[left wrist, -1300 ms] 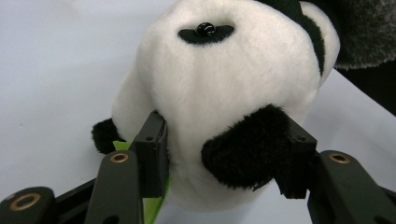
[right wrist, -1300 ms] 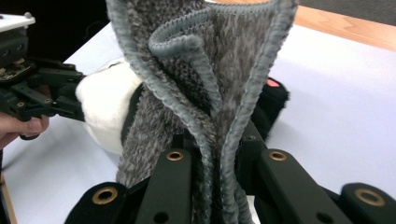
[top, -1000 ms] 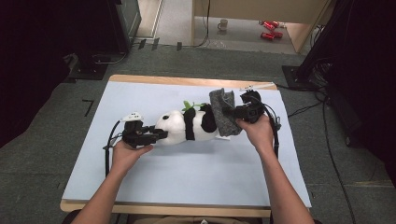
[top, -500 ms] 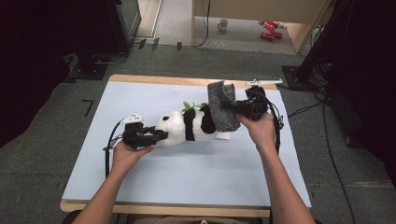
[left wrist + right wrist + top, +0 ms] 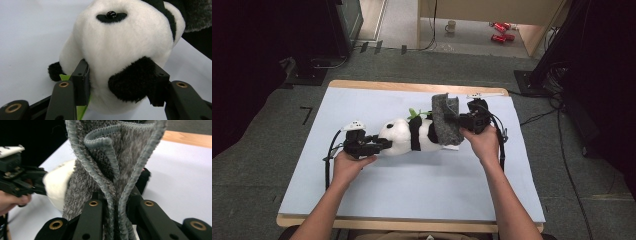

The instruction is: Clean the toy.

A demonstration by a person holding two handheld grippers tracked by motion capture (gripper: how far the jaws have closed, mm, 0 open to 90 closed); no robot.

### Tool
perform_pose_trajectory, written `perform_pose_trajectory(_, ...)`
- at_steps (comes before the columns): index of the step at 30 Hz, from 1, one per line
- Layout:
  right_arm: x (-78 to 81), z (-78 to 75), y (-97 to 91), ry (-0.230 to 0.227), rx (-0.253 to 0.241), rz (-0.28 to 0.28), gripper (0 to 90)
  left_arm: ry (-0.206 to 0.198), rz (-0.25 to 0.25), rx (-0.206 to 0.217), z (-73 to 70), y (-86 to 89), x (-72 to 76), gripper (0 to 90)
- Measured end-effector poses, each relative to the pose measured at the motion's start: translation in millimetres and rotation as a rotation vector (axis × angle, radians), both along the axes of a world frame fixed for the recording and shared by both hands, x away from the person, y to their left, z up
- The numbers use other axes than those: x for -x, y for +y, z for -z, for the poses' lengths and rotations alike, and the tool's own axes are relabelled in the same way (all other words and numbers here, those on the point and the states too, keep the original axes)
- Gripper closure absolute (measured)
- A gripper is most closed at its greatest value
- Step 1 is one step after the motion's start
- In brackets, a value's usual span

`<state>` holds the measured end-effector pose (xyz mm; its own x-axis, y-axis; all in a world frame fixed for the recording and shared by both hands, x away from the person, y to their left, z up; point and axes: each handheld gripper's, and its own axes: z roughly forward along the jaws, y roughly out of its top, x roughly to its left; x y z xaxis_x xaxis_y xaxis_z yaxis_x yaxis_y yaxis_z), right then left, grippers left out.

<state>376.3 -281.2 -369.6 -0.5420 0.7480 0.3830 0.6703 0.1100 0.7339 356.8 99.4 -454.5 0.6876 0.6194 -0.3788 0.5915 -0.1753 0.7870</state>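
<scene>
The toy panda lies on its side across the table, long axis running left to right, head toward the left tool, whose jaws clamp the head. The right tool is clenched on a grey knitted cloth, standing upright over the panda's rear end.

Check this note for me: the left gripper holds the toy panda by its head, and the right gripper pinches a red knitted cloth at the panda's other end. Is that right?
Not quite: the cloth is grey, not red, as the right gripper view shows. The rest stands: the left gripper holds the toy panda by its head, and the right gripper pinches the knitted cloth at the panda's other end.
</scene>
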Motion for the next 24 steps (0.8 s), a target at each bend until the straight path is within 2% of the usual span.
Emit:
perform_pose_trajectory(8,4.8,17.5,-13.2,0.038,0.001,0.03,80.5,0.004,-0.001,0.005,0.4,0.5,-0.5,47.3)
perform_pose_trajectory(14,6.3,25.7,-16.6,0.063,-0.002,0.027,80.5,0.005,0.013,0.004,0.5,4.2,-2.9,47.3)
perform_pose_trajectory(18,7.0,32.7,-17.2,0.091,0.024,0.022,80.5,0.008,0.025,-0.002,0.0,5.7,-4.2,47.7)
perform_pose_trajectory(24,8.3,41.3,-22.7,0.118,0.056,0.02,80.6,-0.013,0.06,-0.036,-0.4,7.5,-3.4,48.3)
